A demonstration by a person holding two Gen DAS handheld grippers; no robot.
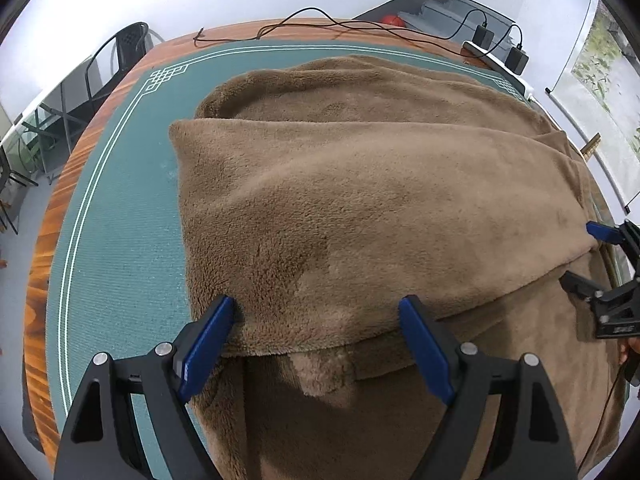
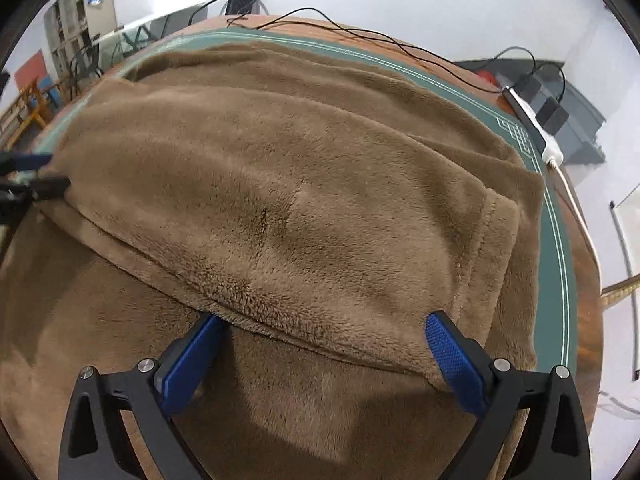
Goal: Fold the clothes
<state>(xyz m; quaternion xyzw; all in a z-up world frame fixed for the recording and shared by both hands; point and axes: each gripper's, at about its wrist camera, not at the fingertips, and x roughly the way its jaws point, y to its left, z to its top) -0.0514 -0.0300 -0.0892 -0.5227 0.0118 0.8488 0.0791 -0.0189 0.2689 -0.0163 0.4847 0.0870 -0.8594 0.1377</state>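
1. Fleece – thick brown plush garment [image 1: 360, 200], soft and floppy, probably bulky; lies doubled over on green mat [image 1: 120, 240] on wooden tabletop [image 1: 40, 280].
2. Left claw [image 1: 316, 320] and right claw [image 2: 320, 328] both spread wide at the folded hem – I'd grip there.
3. Cables [image 1: 320, 26] at far edge.

brown fleece garment [image 2: 304, 184] folded over, right gripper [image 2: 320, 332] jaws spread wide
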